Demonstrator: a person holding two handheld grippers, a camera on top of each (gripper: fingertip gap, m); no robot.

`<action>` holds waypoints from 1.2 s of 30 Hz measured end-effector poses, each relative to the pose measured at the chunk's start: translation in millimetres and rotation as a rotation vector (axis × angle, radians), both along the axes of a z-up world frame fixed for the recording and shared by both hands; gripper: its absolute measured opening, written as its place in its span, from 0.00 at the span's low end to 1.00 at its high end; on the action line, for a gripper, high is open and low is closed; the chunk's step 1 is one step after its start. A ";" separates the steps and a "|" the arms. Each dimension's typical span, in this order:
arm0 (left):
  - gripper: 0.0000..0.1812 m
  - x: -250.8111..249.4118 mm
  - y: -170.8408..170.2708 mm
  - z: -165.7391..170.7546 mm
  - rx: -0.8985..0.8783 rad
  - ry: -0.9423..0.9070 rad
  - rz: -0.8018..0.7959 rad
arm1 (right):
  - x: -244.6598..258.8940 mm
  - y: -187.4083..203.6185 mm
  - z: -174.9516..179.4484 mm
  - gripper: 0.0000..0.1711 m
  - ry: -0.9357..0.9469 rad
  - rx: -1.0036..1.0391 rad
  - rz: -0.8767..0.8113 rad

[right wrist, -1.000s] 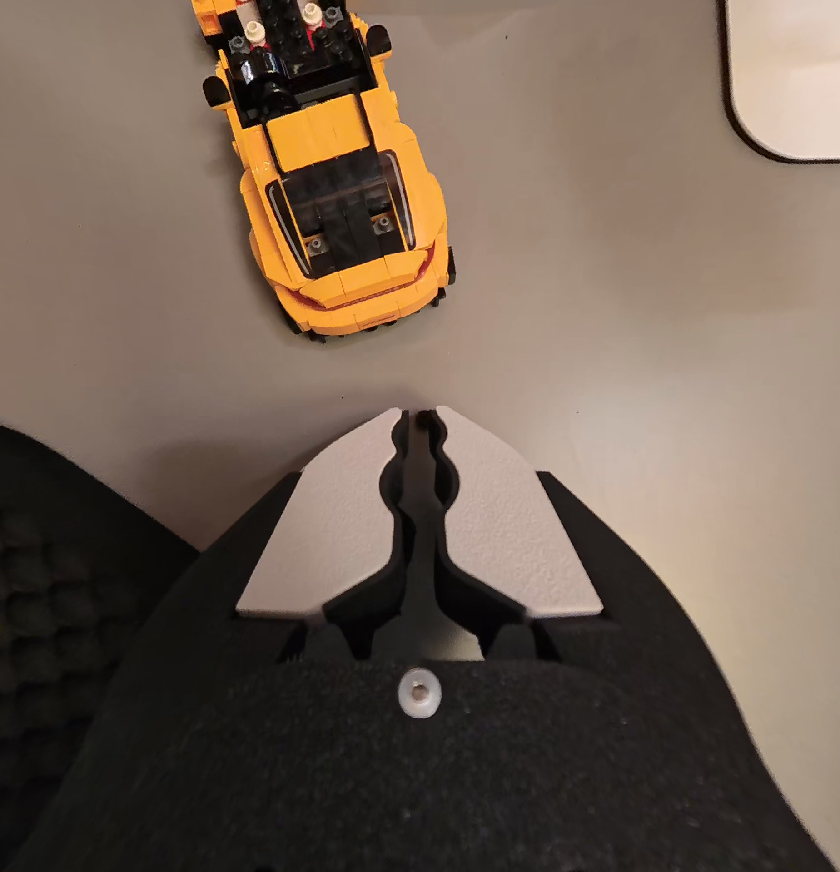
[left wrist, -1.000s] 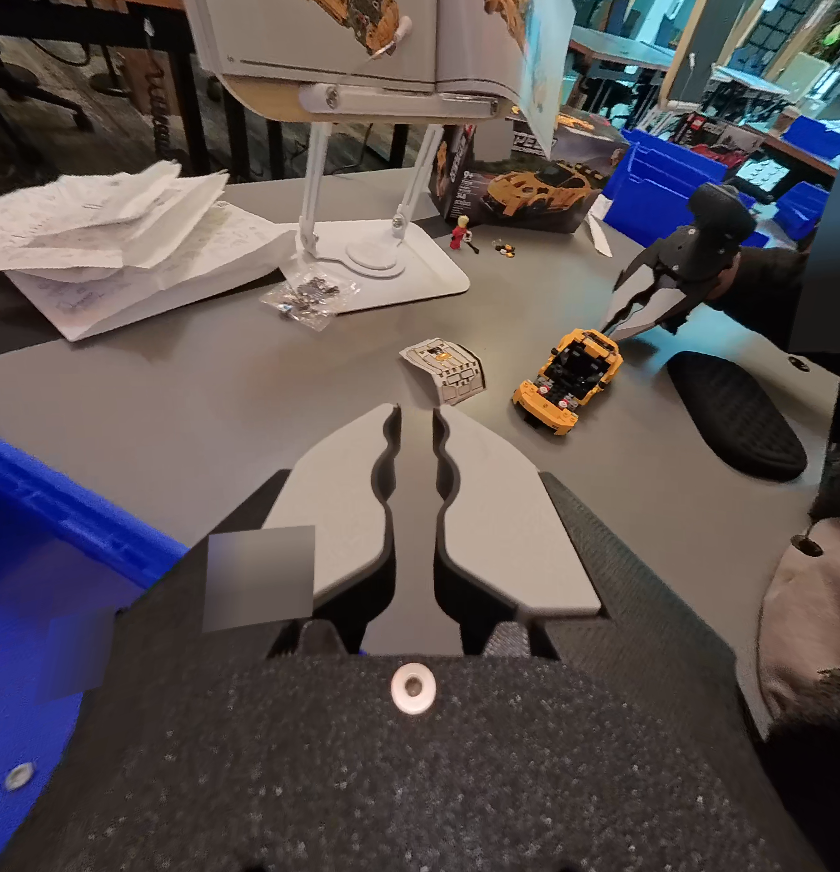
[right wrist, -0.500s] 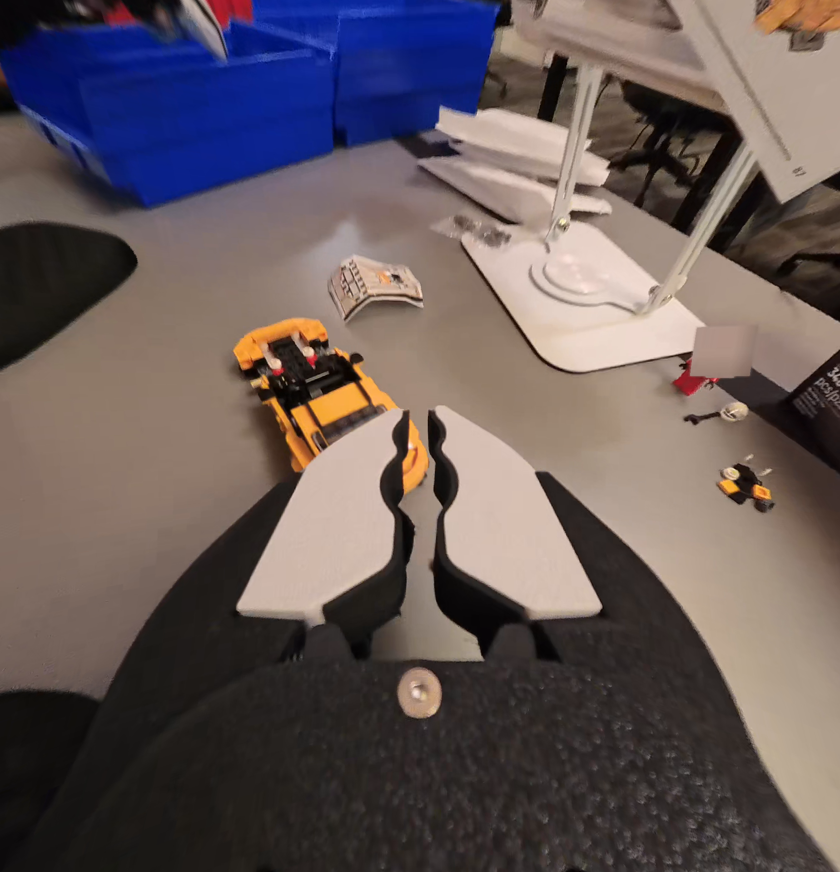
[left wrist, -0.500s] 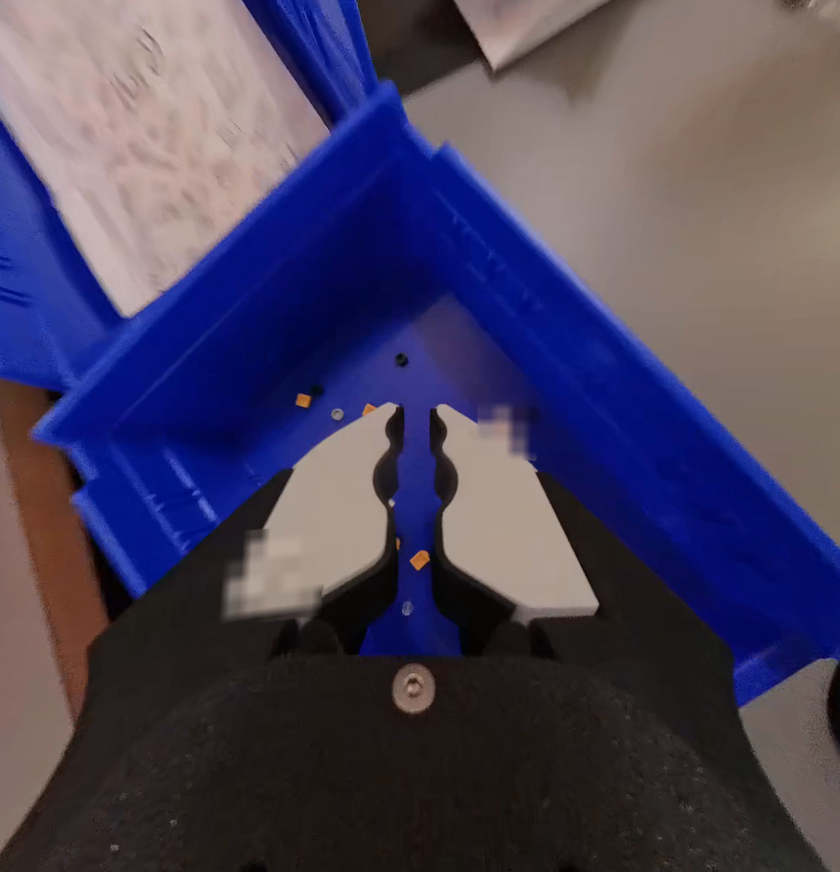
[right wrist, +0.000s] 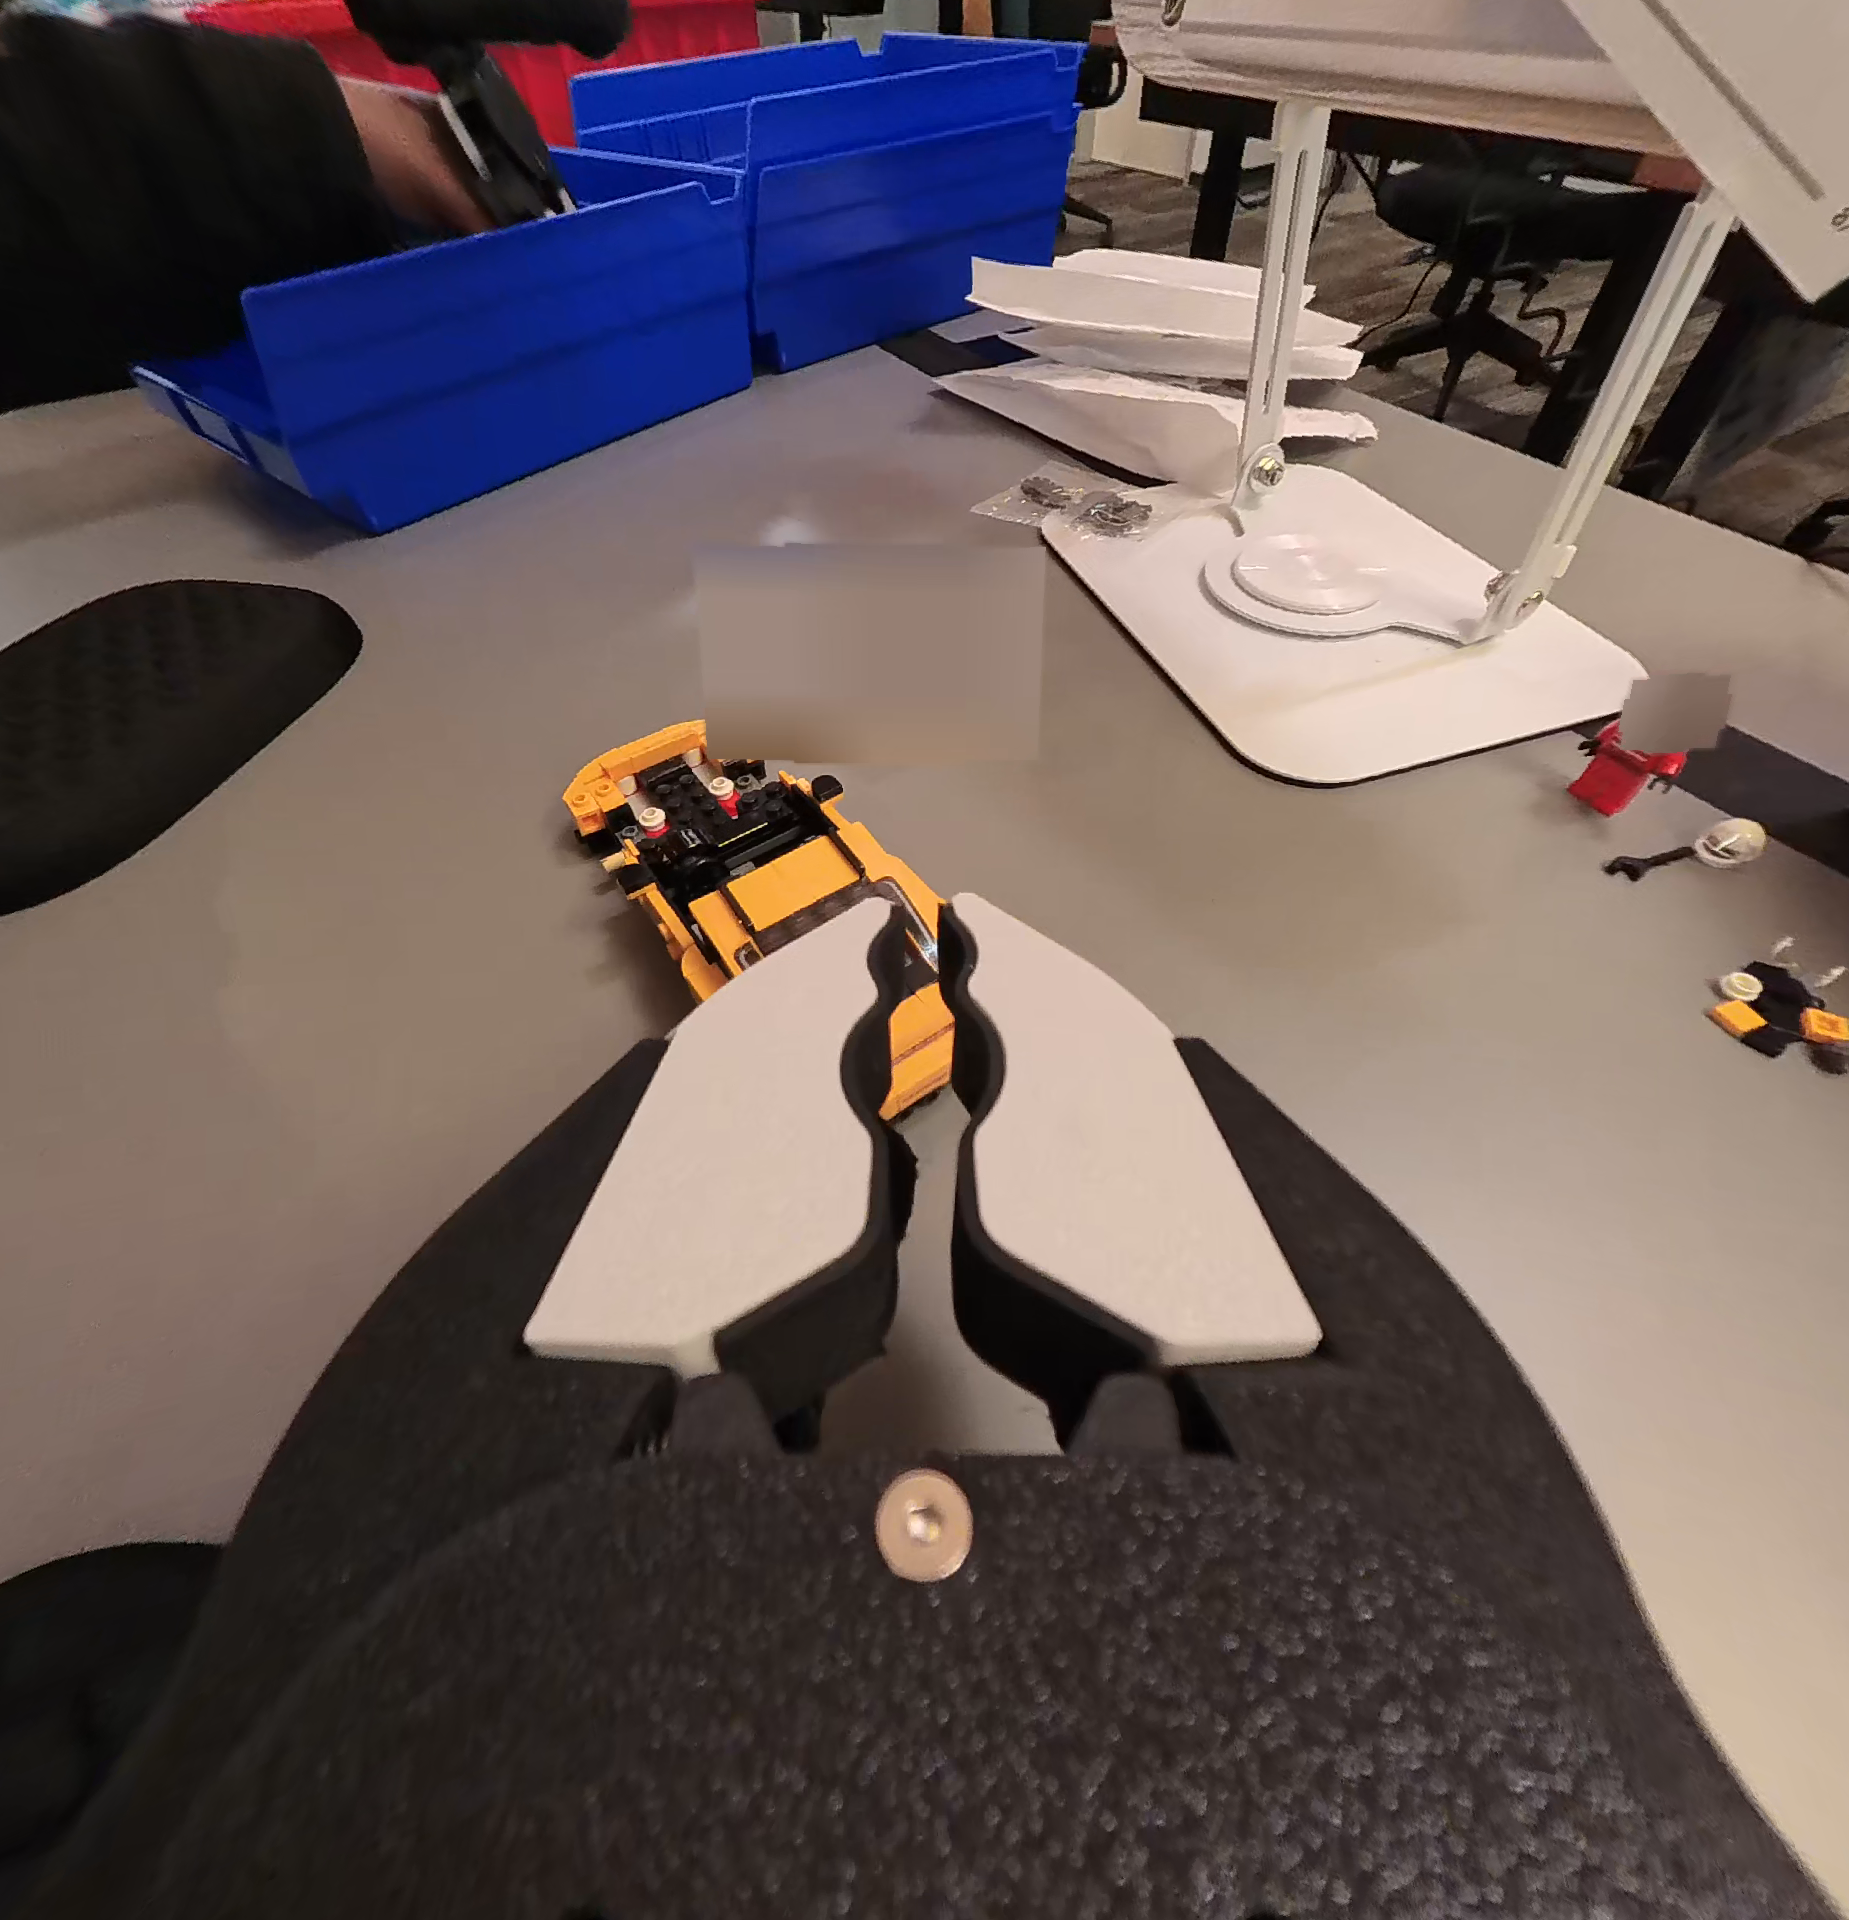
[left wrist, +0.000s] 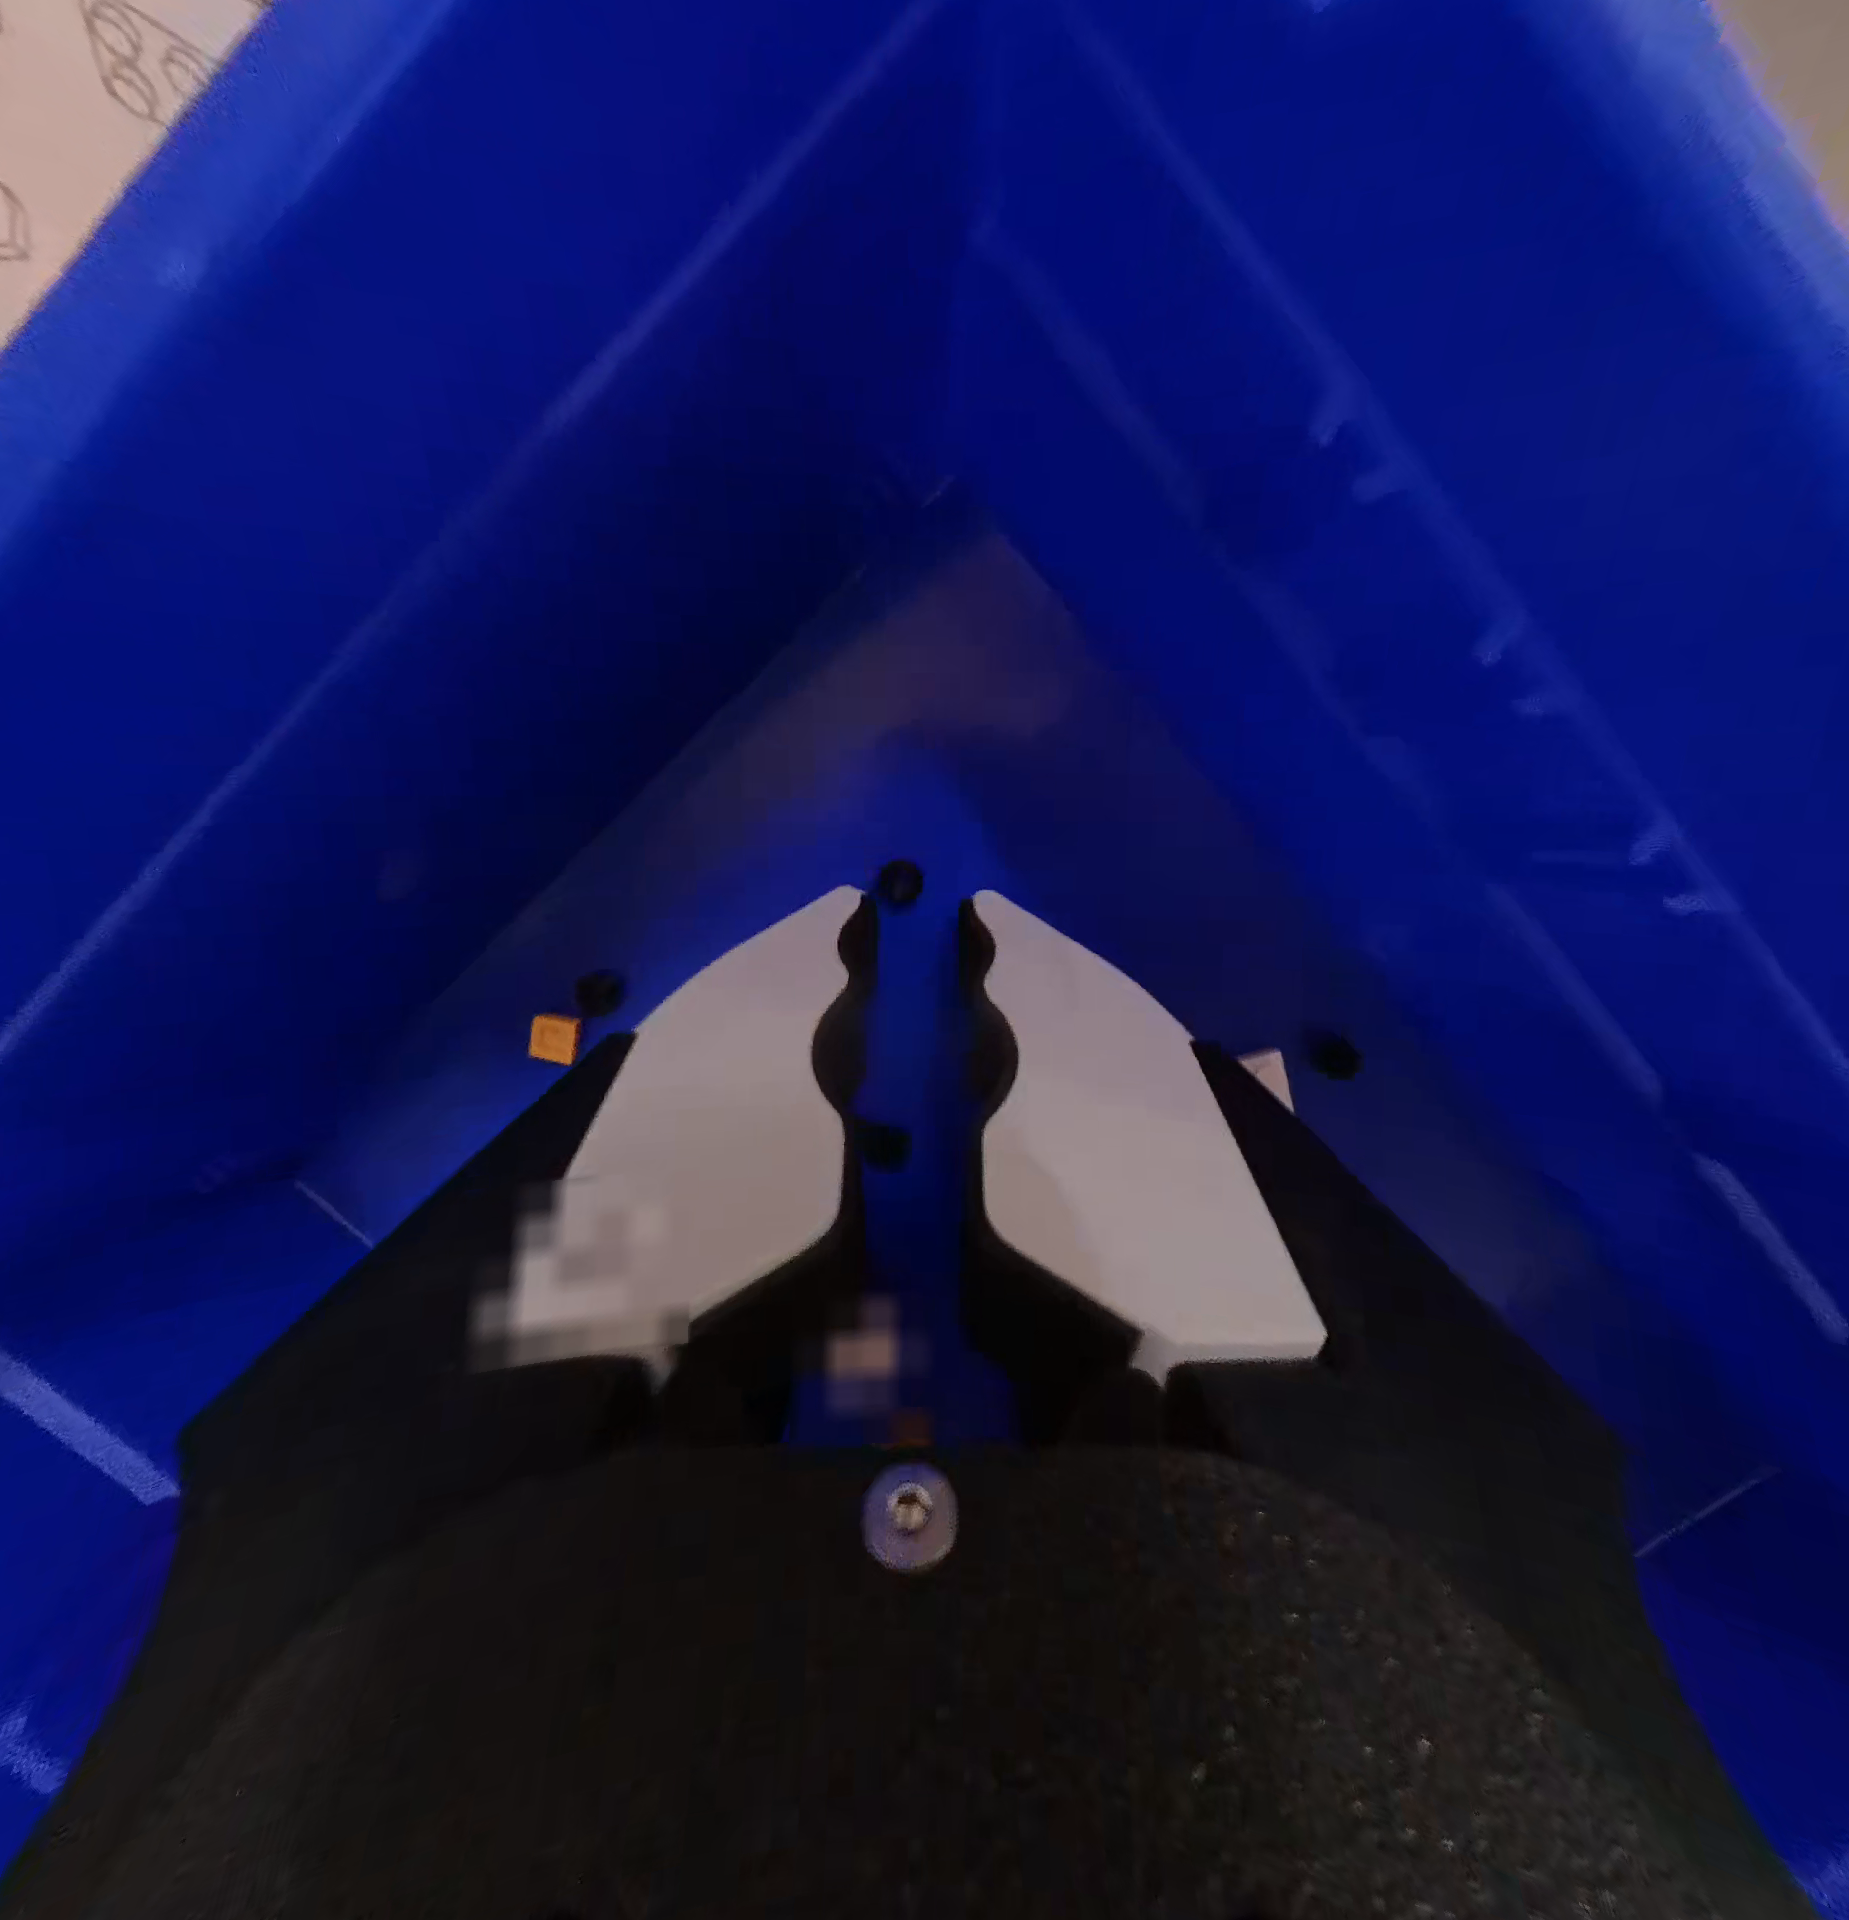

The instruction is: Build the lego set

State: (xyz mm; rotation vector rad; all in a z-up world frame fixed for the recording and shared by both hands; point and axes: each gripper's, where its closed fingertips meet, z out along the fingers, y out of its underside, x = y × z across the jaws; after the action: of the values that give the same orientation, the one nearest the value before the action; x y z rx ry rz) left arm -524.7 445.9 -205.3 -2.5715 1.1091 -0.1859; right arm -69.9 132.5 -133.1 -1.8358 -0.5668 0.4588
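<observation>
Your left gripper point(left wrist: 912, 902), slightly spread and empty, noses into the blue plastic bin point(left wrist: 1315, 520) at a tiny black round stud point(left wrist: 898, 881), light, hard and slippery, so pinch its rim squarely, while your right gripper point(right wrist: 918, 906), likewise parted, hovers over the yellow brick car point(right wrist: 733, 862) on the grey table point(right wrist: 1419, 1195).

glossy blue plastic bin point(left wrist: 1315, 520); matt grey table point(right wrist: 1315, 1039).

The left gripper point(left wrist: 912, 902) points steeply downward, its two grey fingers point(left wrist: 733, 1122) parted by a narrow gap with nothing between them. The right gripper point(right wrist: 922, 906) is held low and nearly level, its fingers point(right wrist: 1086, 1122) also slightly apart and gripping nothing. In the right wrist view, a dark-sleeved arm point(right wrist: 141, 197) reaches forward at the upper left.
</observation>
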 end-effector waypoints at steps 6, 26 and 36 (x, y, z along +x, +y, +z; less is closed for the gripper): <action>0.05 1.0 5.0 -2.0 -0.033 -0.068 0.035 | -2.8 -1.0 -4.9 0.03 -0.011 -0.020 0.012; 0.04 198.1 -297.5 268.3 -0.427 -1.635 -0.629 | -169.3 -20.6 139.9 0.03 -0.239 0.584 0.306; 0.04 265.2 -351.5 236.7 -0.748 -1.680 -0.687 | -187.8 -39.6 159.9 0.04 -0.399 0.695 0.358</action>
State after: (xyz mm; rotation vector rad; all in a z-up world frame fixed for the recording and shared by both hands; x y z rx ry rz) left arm -259.5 94.4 31.4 -1.1923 1.0263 -2.5685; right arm -257.6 92.8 26.8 -1.1513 -1.1741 0.0908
